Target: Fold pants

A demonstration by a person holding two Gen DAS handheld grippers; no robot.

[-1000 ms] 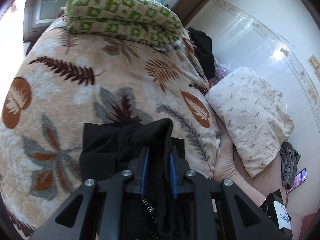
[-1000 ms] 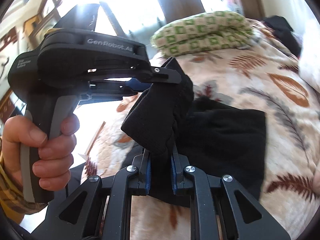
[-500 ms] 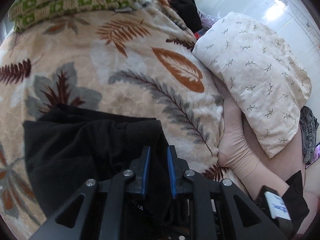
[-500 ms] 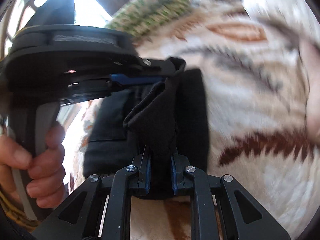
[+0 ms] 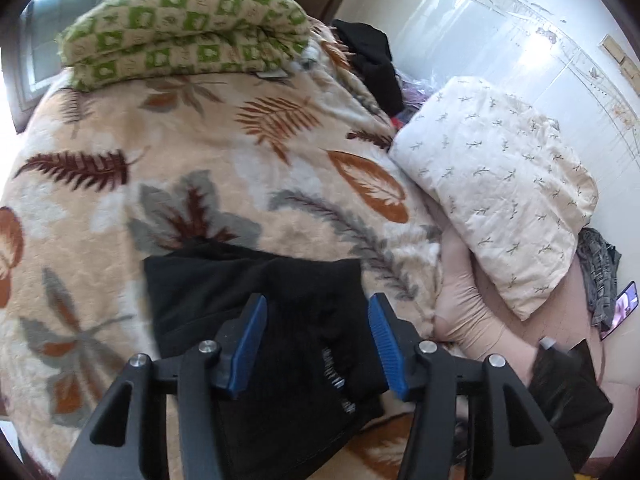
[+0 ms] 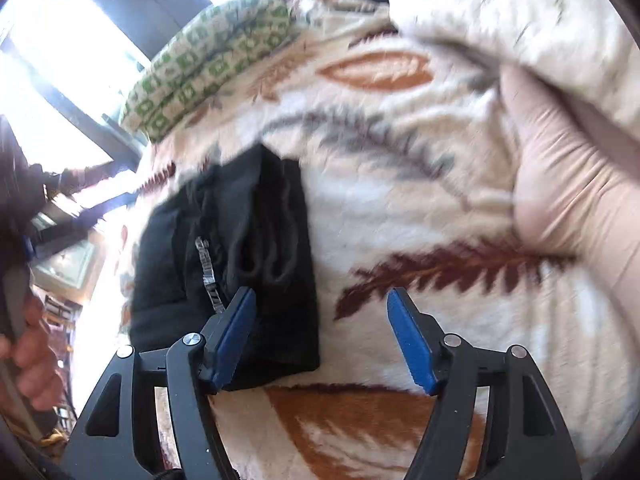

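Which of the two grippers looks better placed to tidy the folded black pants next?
Left, probably. The left gripper hangs open right over the black pants, cloth lying between its fingers. The right gripper, also open, sits off the bundle's edge, mostly over the leaf-print blanket. Both have just let go.

Both grips have just been released: the left gripper (image 5: 316, 340) and right gripper (image 6: 320, 336) have just been opened, and the black pants (image 6: 228, 256) are left folded on the blanket (image 6: 400, 208).

A bed under a leaf-print blanket (image 5: 224, 168) carries a green-checked quilt (image 5: 184, 36) at its far edge by bright windows (image 6: 48, 40), and a sprigged pillow (image 5: 500, 188) against the glossy white wall (image 5: 500, 32).
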